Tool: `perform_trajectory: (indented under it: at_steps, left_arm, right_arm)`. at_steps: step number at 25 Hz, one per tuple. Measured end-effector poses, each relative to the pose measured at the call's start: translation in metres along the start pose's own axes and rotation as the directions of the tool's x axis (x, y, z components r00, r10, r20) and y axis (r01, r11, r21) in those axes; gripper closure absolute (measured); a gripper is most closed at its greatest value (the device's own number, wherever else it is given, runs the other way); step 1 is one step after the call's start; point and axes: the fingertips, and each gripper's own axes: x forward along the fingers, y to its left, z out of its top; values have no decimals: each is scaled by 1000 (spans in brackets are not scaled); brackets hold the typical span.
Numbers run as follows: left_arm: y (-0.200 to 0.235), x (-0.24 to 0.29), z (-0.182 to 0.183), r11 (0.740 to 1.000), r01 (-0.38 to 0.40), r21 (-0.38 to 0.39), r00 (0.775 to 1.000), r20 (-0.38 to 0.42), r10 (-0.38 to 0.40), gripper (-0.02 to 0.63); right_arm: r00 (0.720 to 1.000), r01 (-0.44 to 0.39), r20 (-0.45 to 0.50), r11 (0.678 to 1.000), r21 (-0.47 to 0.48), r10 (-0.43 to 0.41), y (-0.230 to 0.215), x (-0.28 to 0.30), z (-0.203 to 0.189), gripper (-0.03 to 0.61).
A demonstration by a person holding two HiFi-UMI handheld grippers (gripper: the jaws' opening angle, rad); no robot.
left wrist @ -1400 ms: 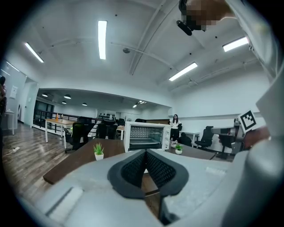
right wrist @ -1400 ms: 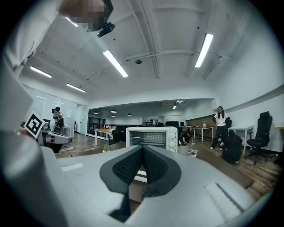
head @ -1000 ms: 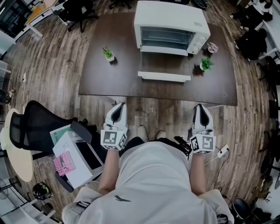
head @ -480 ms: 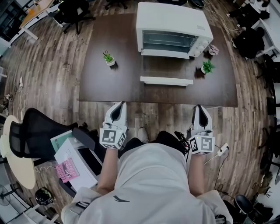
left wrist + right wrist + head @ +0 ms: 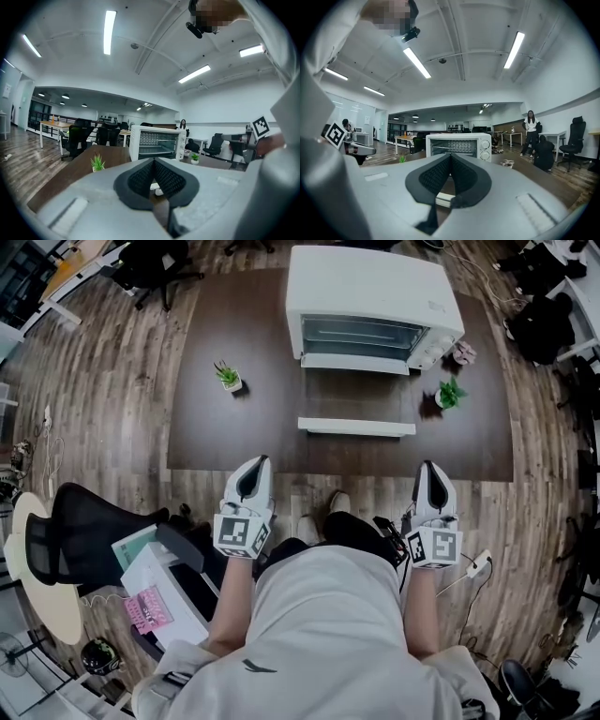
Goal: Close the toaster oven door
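Note:
A white toaster oven point(image 5: 372, 306) stands at the back of a dark table point(image 5: 234, 437), and its door point(image 5: 356, 427) hangs open, folded down flat toward me. Both grippers are held close to my body, short of the table's front edge and well away from the oven. My left gripper point(image 5: 253, 468) is shut with nothing between its pads. My right gripper point(image 5: 430, 472) is likewise shut and holds nothing. In the left gripper view the oven point(image 5: 157, 142) shows beyond the left gripper point(image 5: 153, 161). In the right gripper view the oven point(image 5: 459, 144) stands straight ahead of the right gripper point(image 5: 451, 157).
Two small potted plants point(image 5: 228, 377) point(image 5: 451, 393) flank the oven, with a pink object point(image 5: 463, 352) at its right. A black office chair point(image 5: 89, 521) and a box of papers point(image 5: 164, 582) are on the floor at my left. People point(image 5: 530, 126) stand far behind.
The head view has shifted a little and the table and oven sit slightly nearer. Both grippers keep the same pose and stay shut. The oven door stays open.

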Motion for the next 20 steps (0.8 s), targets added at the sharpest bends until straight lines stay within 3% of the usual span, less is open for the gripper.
perform_trajectory:
  at_steps: [11, 20]
  left_arm:
    - [-9, 66, 21, 997, -67, 26, 998, 14, 67, 612]
    - [-8, 90, 17, 997, -68, 25, 998, -1, 68, 612]
  right_arm:
    - [998, -62, 21, 998, 4, 62, -63, 64, 16, 577]
    - [997, -73, 6, 997, 9, 73, -81, 89, 11, 577]
